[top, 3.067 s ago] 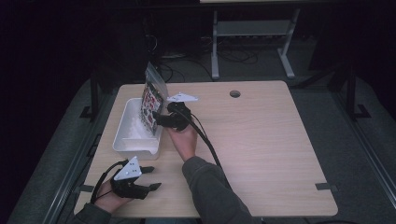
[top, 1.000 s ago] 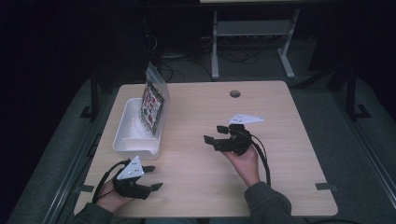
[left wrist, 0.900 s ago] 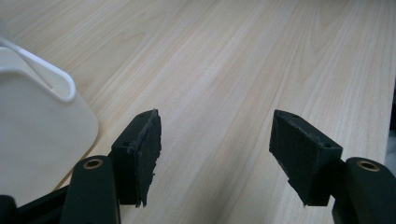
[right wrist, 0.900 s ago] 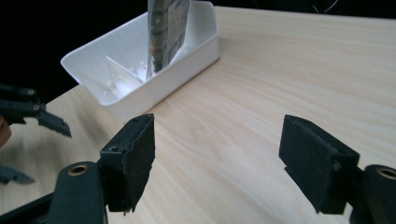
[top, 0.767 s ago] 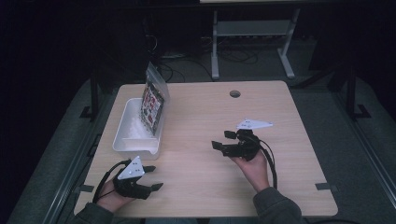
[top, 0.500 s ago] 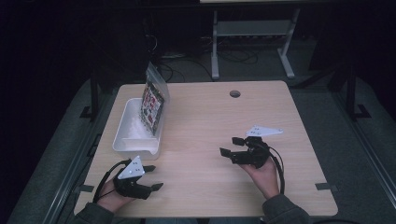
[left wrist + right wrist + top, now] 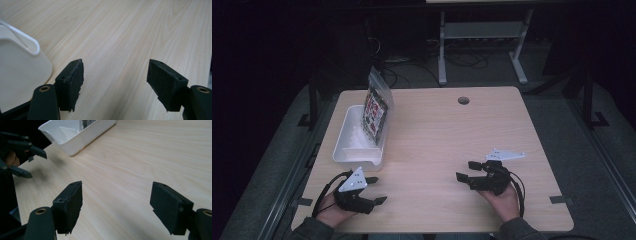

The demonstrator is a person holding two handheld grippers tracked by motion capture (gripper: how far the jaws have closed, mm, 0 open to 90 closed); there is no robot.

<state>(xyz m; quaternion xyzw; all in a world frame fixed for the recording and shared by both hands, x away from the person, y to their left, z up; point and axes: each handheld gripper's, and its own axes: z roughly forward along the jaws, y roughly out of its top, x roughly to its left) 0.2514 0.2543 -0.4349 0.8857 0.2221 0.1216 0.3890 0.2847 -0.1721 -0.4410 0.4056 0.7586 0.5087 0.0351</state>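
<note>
Inside the white bin [image 7: 346, 150], an unreadable printed packet [image 7: 375, 111]; both grippers wide, empty

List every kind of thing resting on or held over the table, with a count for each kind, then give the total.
White bin: 1
Clear packet standing in the bin: 1
Handheld claws, left claw and right claw, both open and empty: 2
Total: 4
</note>
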